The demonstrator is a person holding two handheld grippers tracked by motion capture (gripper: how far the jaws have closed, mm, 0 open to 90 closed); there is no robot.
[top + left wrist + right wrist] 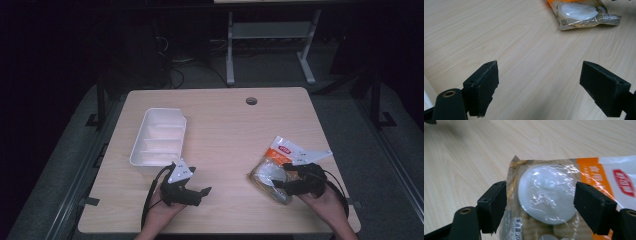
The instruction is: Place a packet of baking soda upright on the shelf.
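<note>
A clear snack packet [278, 169] with an orange and white label lies flat on the wooden table at the right; a round white piece [547, 193] shows through its film. My right gripper [291, 176] is open, its jaws standing one on each side of that packet [564, 192] without closing on it. My left gripper [192, 185] is open over bare wood near the front edge, nothing between its jaws. From the left gripper view, the packet [584, 13] lies farther off, at the top right.
A white divided tray [158, 136] stands at the left of the table, just behind my left gripper. The tabletop [225, 125] has a round cable hole [251, 101] near its far edge. A metal desk frame [270, 45] stands beyond.
</note>
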